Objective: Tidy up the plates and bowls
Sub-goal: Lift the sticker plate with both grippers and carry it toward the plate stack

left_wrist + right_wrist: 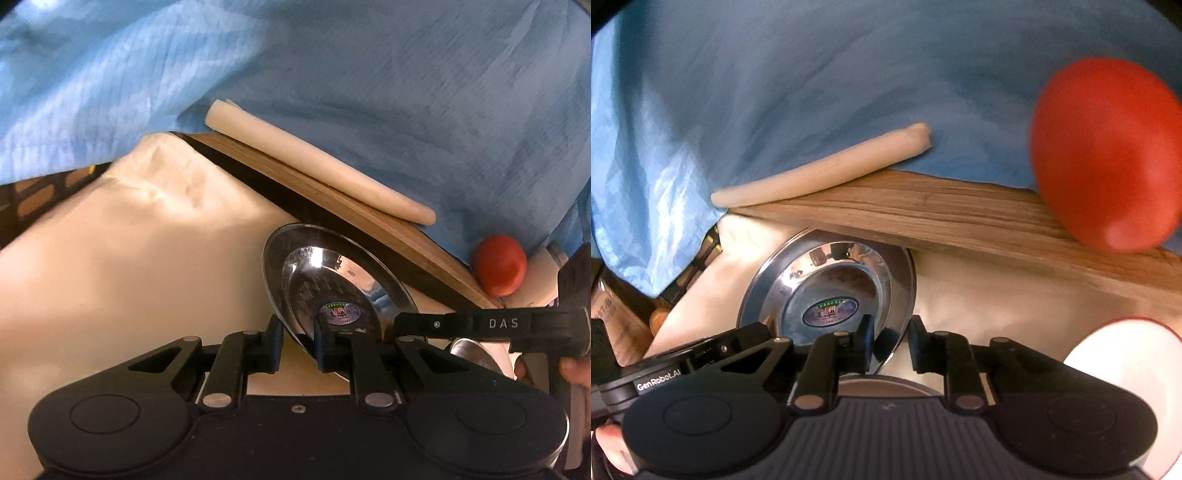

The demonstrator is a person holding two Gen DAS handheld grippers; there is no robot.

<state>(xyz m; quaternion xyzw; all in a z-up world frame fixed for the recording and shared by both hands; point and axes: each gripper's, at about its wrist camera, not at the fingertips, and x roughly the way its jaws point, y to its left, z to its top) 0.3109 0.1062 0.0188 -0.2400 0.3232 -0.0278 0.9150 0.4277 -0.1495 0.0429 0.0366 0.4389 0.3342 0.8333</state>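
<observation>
We see 1 shiny steel plate [332,280] with a round sticker at its centre. It stands tilted, nearly on edge, against a wooden board [369,221].

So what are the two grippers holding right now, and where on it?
Both hold the steel plate by its rim: the left gripper on the near edge, the right gripper on the side edge.

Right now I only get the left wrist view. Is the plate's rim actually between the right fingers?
Observer: Yes. The plate has its rim running between the right fingers.
Operator: What's off to that side of them?
Observer: A white dish with a red rim, low on the right, apart from the plate.
</observation>
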